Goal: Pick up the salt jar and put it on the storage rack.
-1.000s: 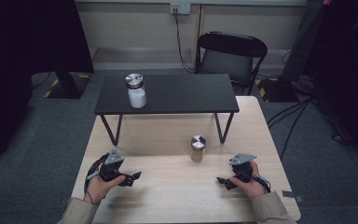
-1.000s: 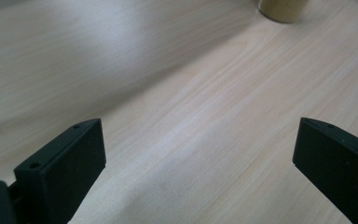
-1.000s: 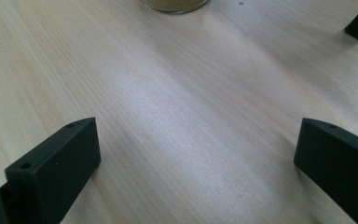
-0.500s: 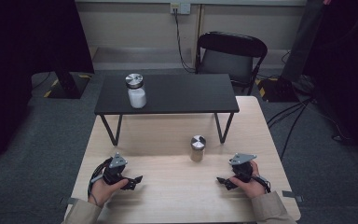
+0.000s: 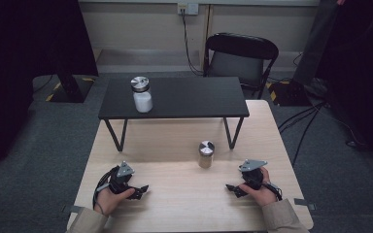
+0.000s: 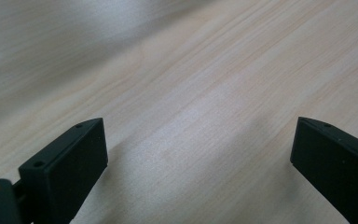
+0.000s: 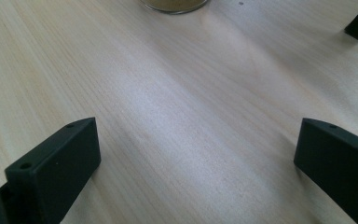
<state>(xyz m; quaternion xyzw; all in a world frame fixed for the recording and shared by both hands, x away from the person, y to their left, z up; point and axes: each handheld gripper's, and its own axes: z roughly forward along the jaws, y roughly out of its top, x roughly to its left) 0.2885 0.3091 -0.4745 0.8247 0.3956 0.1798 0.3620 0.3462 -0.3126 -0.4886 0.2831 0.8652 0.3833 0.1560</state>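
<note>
Two hands are resting on the light wooden worktop (image 5: 175, 204), each holding a gripper low over the boards near the edge closest to the person. The left gripper (image 5: 142, 190) is sitting toward the near left corner, aimed inward along that edge; its fingers (image 6: 70, 158) are standing wide apart with bare wood between them, and they have just been closing a little, with nothing caught in the gap. The right gripper (image 5: 231, 189) is lying toward the near right corner, pointing back across the worktop toward the left one, and its fingers (image 7: 56, 163) are likewise spreading wide over bare wood, gripping nothing.

The small jar with the metal lid (image 5: 206, 154) is standing upright on the worktop, right of centre and just in front of the black low table (image 5: 184, 99), near that table's right-hand leg. It is sitting nearer the right gripper than the left, clear of both; in the right gripper view its tan base (image 7: 175, 4) is showing at the top edge, well beyond the fingertips.

On the black low table, which is spanning the far part of the worktop, a second jar with white contents (image 5: 141, 94) is standing upright near its left end. A black chair (image 5: 240, 53) is waiting on the floor behind.
</note>
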